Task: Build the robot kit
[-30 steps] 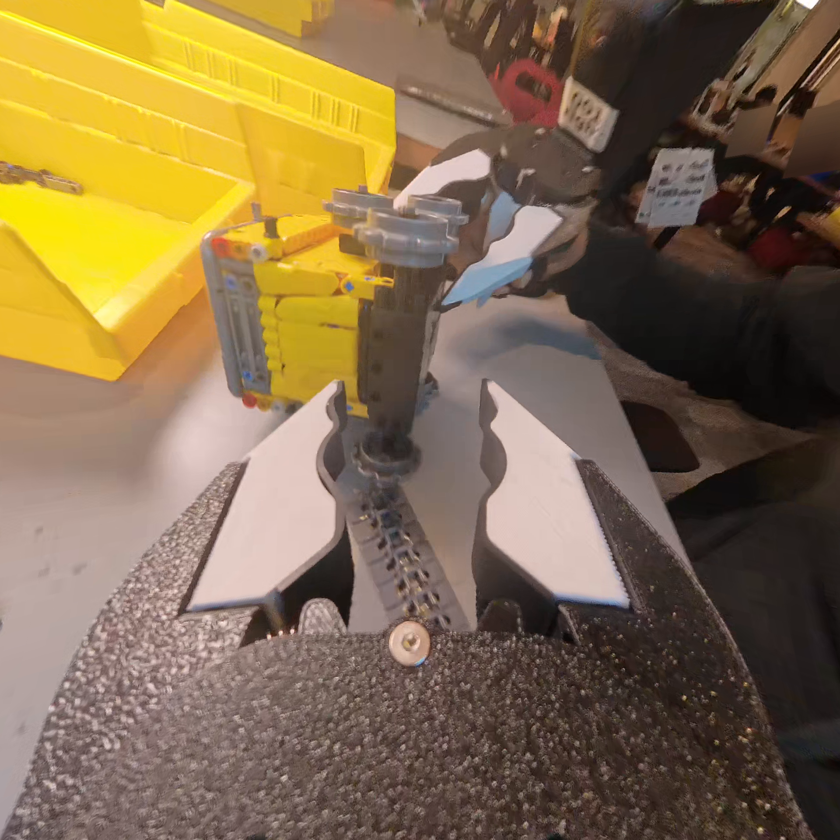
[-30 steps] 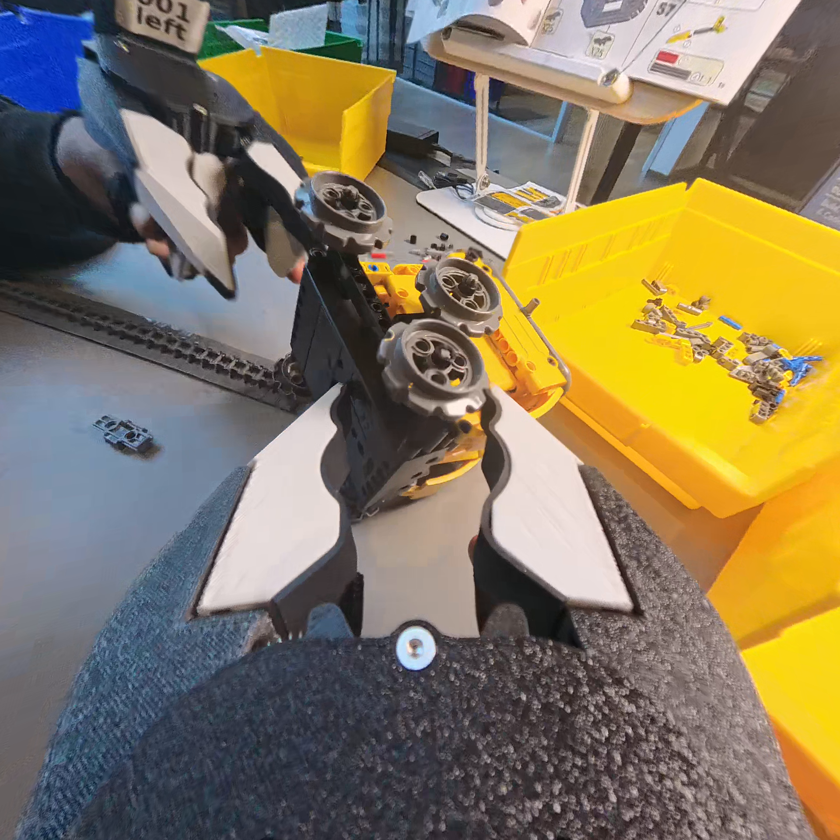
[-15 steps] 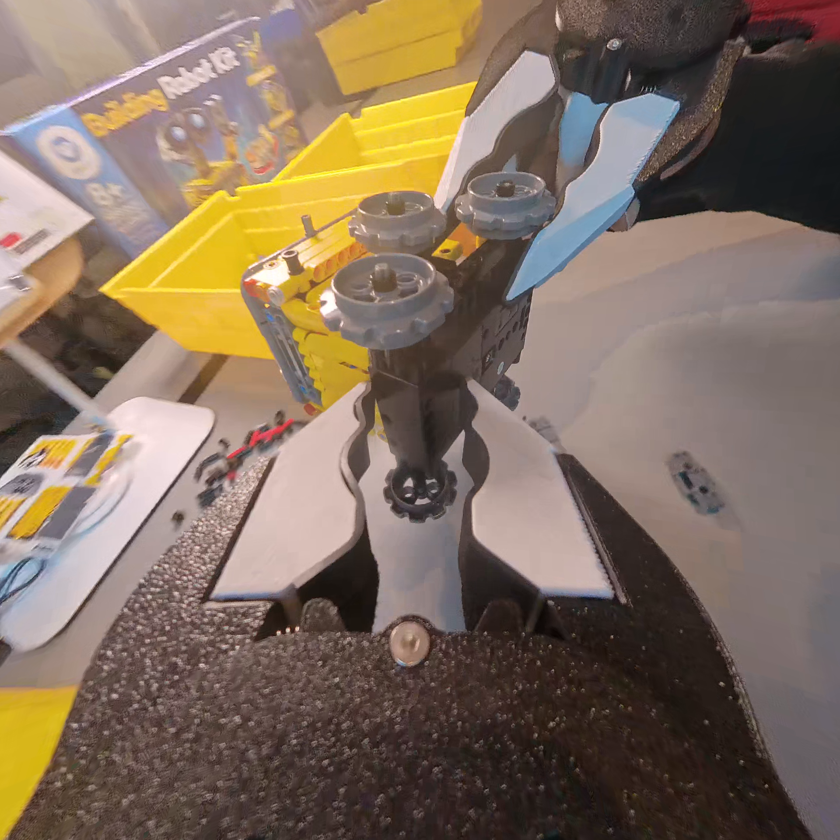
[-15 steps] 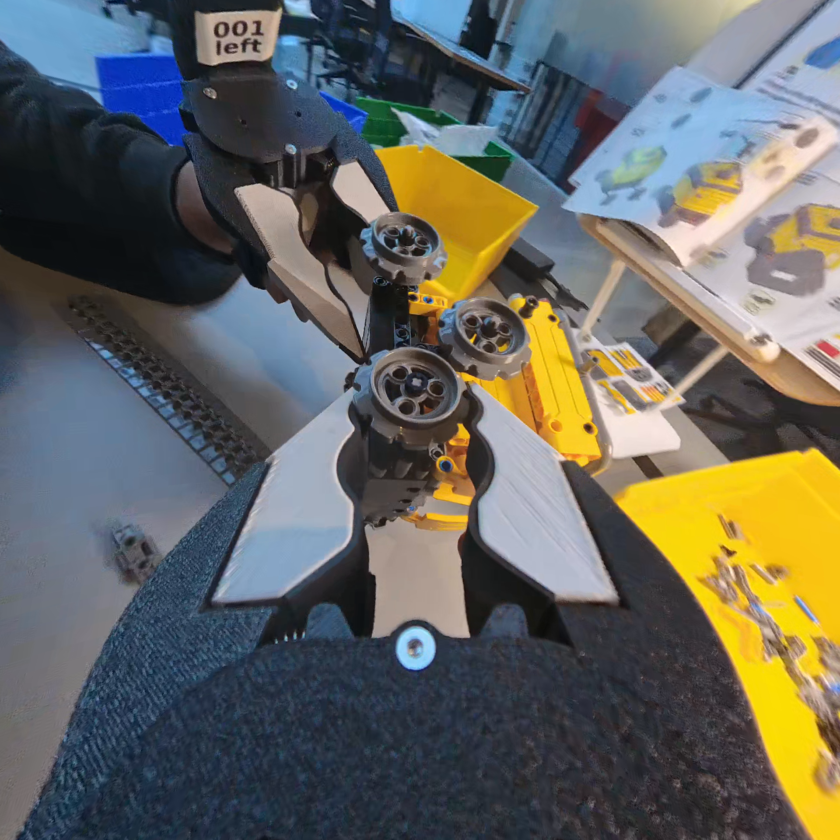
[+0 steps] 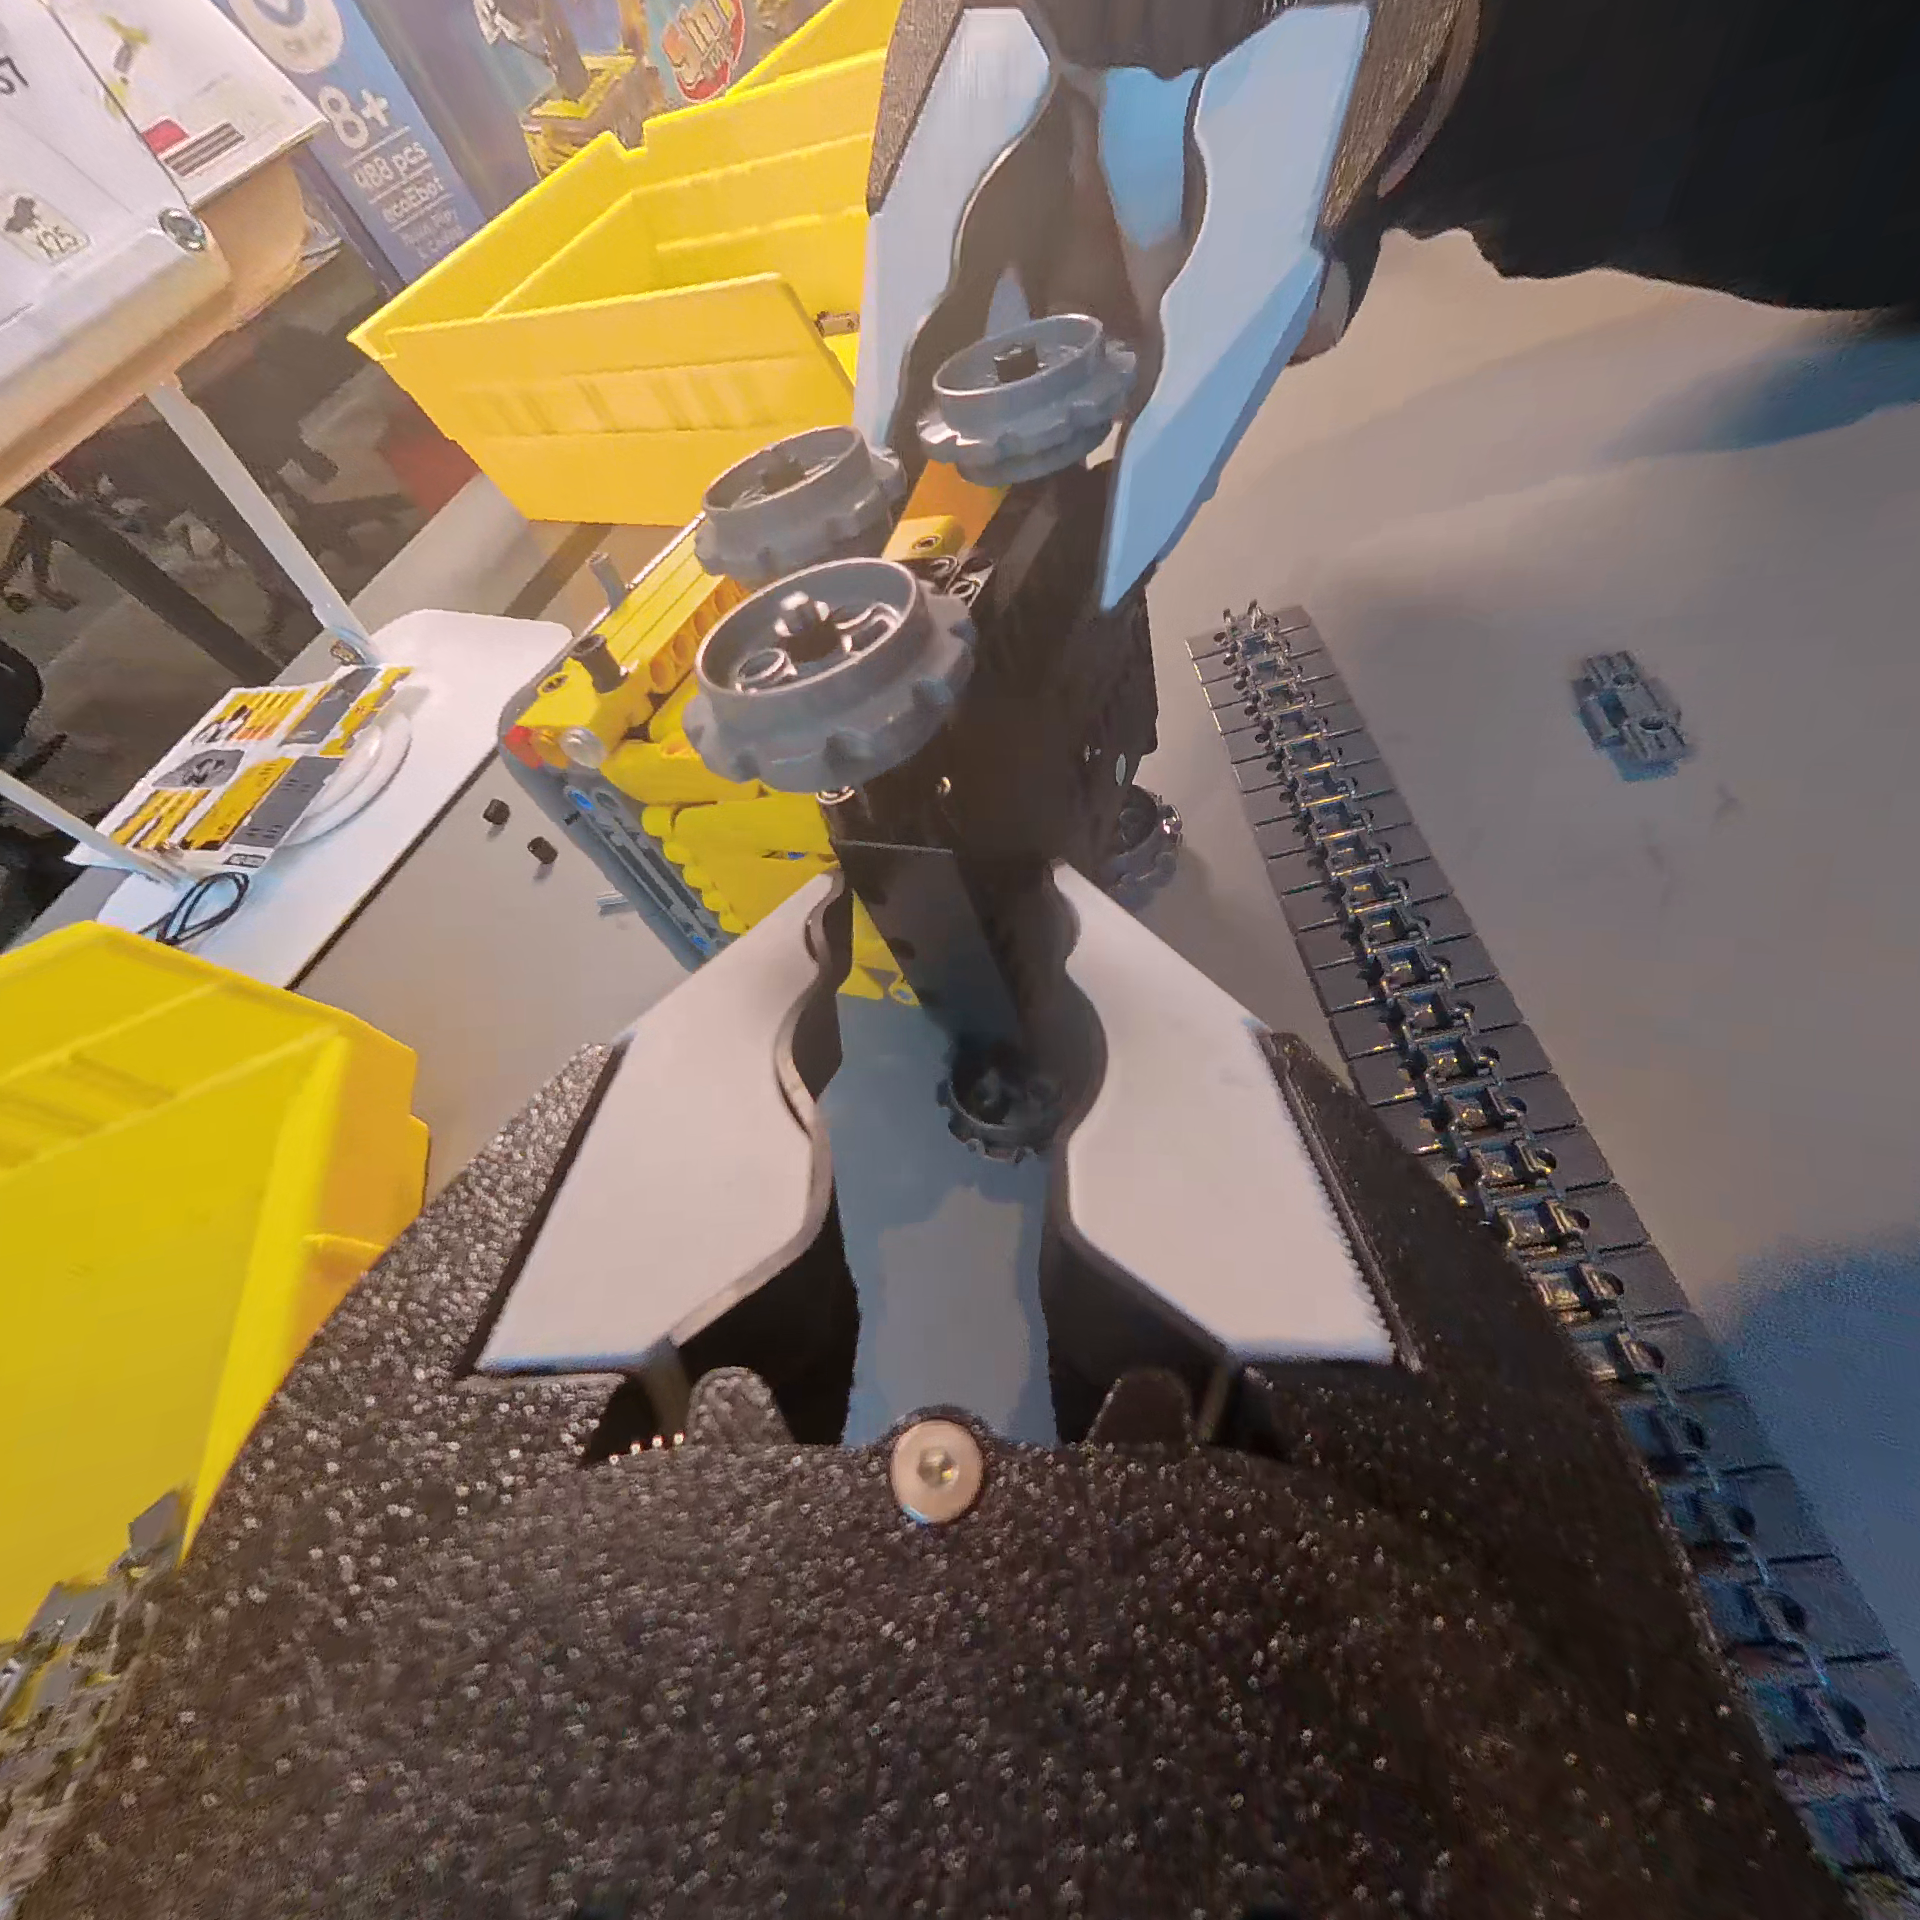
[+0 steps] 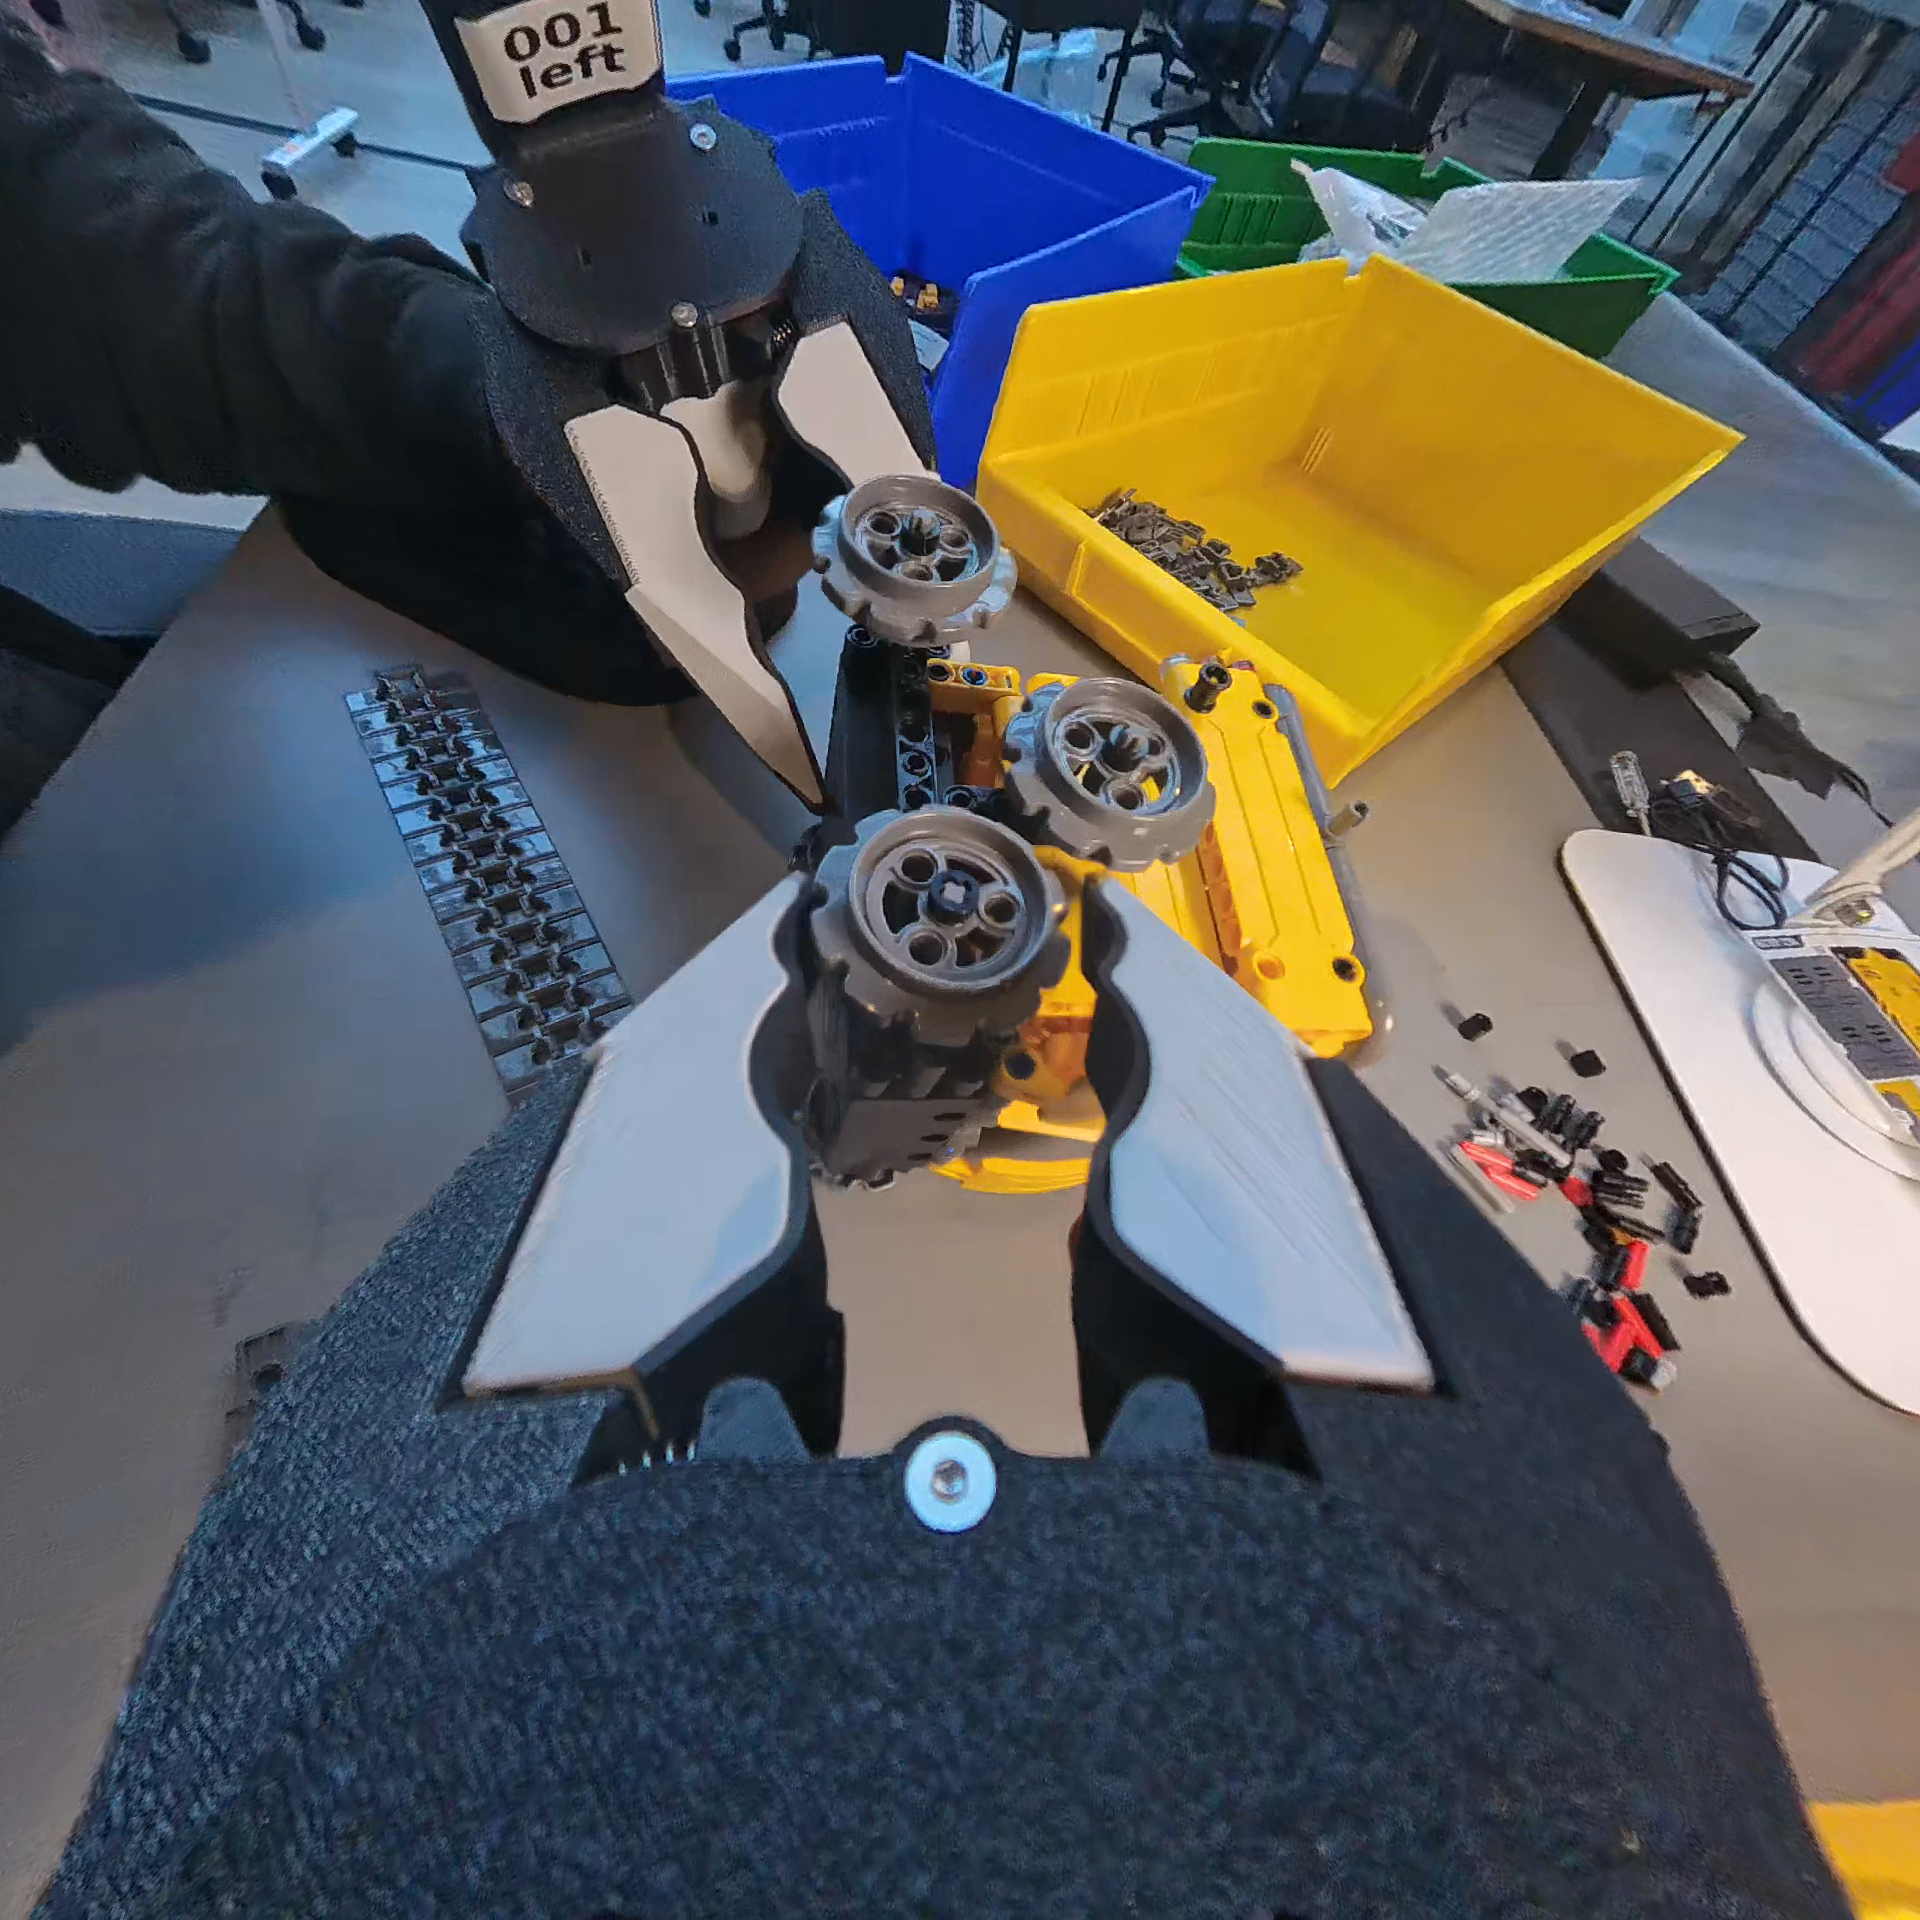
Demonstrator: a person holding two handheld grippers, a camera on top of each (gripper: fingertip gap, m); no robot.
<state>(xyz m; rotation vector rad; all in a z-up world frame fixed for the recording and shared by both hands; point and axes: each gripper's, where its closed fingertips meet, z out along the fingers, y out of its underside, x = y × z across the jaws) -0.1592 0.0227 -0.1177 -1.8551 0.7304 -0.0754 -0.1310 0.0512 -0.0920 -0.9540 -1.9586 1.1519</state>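
Grey tabletop (image 6: 208,1091) fills this corner of a workshop, and both tools meet over one thing in the middle of it. The left gripper (image 5: 940,904) has its jaws drawn in on the black beam frame of a yellow and black brick-built model (image 5: 727,831), which stands on the table, just above a small black gear (image 5: 997,1112) at the frame's foot. The right gripper (image 6: 945,904) comes in from the opposite side, its jaws closed against the nearest of three grey toothed plastic wheels (image 6: 1112,769) and the black frame beneath it; from where I stand both look like firm holds, though I cannot see every contact. The wheels sit in a triangle on the upturned side, all bare, with nothing wrapped round them. Just beside the model a long black strip of linked plastic track (image 6: 488,883) lies flat and straight on the table, attached to nothing, and one loose grey track link (image 5: 1626,717) rests well apart from it. On the model's other side a scatter of small black and red pins (image 6: 1590,1195) lies near a white rounded stand base (image 6: 1683,1039) carrying printed sheets. Farther out, an open yellow plastic bin (image 6: 1195,343) holds a heap of dark small parts, with a blue bin (image 6: 987,208) and a green bin (image 6: 1299,197) behind it.
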